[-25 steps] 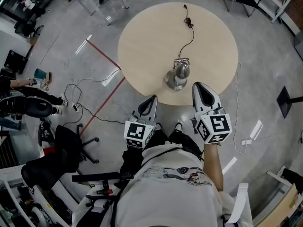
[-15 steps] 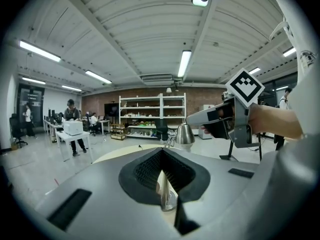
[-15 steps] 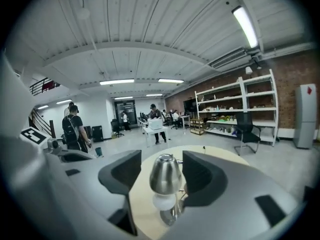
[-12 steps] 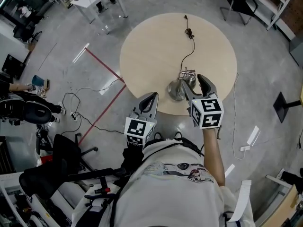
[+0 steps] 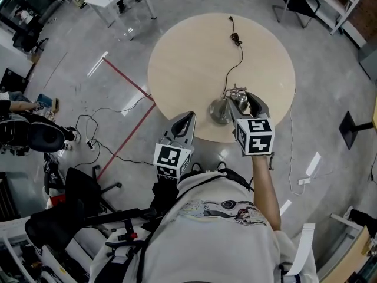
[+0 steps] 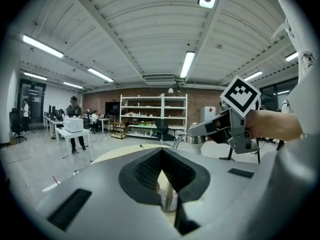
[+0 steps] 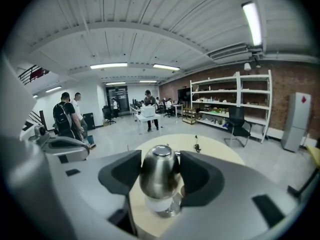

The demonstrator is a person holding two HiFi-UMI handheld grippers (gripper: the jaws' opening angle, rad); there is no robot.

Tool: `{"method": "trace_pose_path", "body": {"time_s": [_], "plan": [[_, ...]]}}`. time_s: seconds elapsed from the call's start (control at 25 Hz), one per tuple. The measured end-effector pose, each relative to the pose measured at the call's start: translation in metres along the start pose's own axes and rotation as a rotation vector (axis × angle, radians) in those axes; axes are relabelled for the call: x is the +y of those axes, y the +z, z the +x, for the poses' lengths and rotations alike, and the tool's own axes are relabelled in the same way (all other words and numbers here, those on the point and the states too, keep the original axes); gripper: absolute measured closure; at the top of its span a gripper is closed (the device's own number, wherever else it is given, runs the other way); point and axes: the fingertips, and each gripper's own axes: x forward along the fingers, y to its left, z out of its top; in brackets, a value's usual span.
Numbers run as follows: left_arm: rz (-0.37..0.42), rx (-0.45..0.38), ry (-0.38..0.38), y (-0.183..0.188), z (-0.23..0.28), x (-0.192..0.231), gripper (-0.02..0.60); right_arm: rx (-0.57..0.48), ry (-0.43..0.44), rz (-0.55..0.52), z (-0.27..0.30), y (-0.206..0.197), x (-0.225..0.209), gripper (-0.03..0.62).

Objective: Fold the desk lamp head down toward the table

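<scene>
A chrome desk lamp stands near the front edge of the round table (image 5: pixel 177 58), its base (image 5: pixel 218 112) left of its head (image 5: pixel 240 99). My right gripper (image 5: pixel 247 98) reaches over the table edge, open, one finger on each side of the lamp head (image 7: pixel 159 170). Its pads sit close alongside the head without visibly squeezing it. My left gripper (image 5: pixel 187 118) hovers shut just off the table's front edge, left of the lamp. Through the notch under its closed tips (image 6: pixel 161 151) I see the shiny base (image 6: pixel 169 200). The head (image 6: pixel 194 139) shows under the right gripper (image 6: pixel 227 126).
The lamp's black cord (image 5: pixel 234 61) runs across the table to a plug (image 5: pixel 234 38) at the far side. Office chairs (image 5: pixel 88 187), floor cables (image 5: pixel 100 122) and a red tape line (image 5: pixel 132 78) lie left. People stand by a white desk (image 7: pixel 145 115); shelves (image 7: pixel 227 104) line the far wall.
My right gripper moved forward from the table's front edge onto the lamp and now has its jaws on either side of the head. The left gripper crept slightly toward the table.
</scene>
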Motion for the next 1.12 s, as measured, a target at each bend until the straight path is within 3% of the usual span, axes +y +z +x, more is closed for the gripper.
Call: {"method": "trace_pose_path", "body": {"time_s": [0.48, 0.72, 1.12], "plan": [[-0.016, 0.024, -0.028, -0.013, 0.006, -0.009, 0.578, 0.014, 0.006, -0.011, -0.012, -0.021, 0.000, 0.352], [-0.020, 0.031, -0.029, -0.015, 0.008, -0.008, 0.578, 0.064, 0.003, -0.014, -0.023, -0.051, 0.000, 0.352], [-0.020, 0.040, -0.056, -0.018, 0.011, -0.016, 0.578, 0.037, -0.012, -0.035, -0.030, -0.072, 0.004, 0.352]]}}
